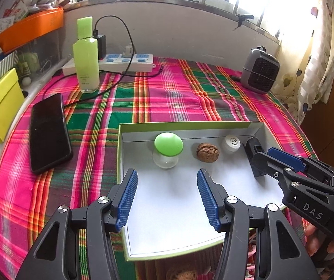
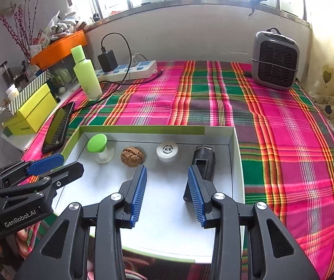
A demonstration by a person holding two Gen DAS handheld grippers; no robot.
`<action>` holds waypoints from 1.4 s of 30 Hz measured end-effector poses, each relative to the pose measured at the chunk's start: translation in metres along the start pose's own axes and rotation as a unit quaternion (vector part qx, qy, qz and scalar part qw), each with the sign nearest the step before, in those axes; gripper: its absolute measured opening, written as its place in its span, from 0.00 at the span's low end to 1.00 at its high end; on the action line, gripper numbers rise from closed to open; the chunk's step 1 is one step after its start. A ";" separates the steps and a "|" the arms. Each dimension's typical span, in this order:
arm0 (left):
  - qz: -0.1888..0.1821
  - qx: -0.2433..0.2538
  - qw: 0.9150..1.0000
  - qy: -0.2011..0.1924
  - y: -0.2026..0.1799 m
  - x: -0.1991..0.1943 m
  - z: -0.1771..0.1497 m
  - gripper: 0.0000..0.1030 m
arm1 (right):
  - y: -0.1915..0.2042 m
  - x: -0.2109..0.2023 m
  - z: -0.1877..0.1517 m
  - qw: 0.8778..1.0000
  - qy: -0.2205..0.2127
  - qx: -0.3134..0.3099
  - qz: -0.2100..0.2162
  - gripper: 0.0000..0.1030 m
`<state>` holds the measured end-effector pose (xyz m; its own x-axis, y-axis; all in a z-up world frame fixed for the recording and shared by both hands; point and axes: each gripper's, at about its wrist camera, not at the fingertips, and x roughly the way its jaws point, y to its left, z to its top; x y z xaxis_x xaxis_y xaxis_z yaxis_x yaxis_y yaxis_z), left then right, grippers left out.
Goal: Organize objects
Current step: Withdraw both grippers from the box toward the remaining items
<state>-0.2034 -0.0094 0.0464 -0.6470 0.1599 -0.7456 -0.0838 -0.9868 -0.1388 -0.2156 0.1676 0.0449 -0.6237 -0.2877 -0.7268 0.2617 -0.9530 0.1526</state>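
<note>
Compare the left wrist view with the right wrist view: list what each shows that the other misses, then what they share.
Only the left wrist view shows the left gripper from behind, jaws apart and empty.

Only the right wrist view shows the twigs with red buds and the dark jar.

Both show the tray holding the green-capped jar, walnut, white cap and black case, and the phone.

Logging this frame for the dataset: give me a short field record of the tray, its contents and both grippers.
tray: shallow white box on plaid cloth
contents, left to right: green-capped jar, walnut, white cap, black holder
left gripper: open, empty, over tray
right gripper: open, empty, over tray
outside tray: phone, green bottle
</note>
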 end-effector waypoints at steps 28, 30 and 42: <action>-0.006 0.021 0.999 -0.034 -0.004 -0.061 -0.062 0.51 | 0.009 -0.060 -0.057 1.000 -0.028 -0.007 0.004 0.53; -0.006 0.020 0.999 -0.032 -0.002 -0.062 -0.066 0.51 | 0.009 -0.062 -0.062 1.000 -0.028 -0.009 -0.001 0.53; -0.028 0.010 0.999 -0.018 0.009 -0.062 -0.094 0.51 | 0.004 -0.064 -0.089 1.000 -0.012 -0.004 -0.010 0.53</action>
<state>-0.0930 -0.0253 0.0307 -0.6681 0.2139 -0.7127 -0.1359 -0.9768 -0.1658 -0.1090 0.1903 0.0323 -0.6468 -0.2706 -0.7130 0.2545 -0.9579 0.1328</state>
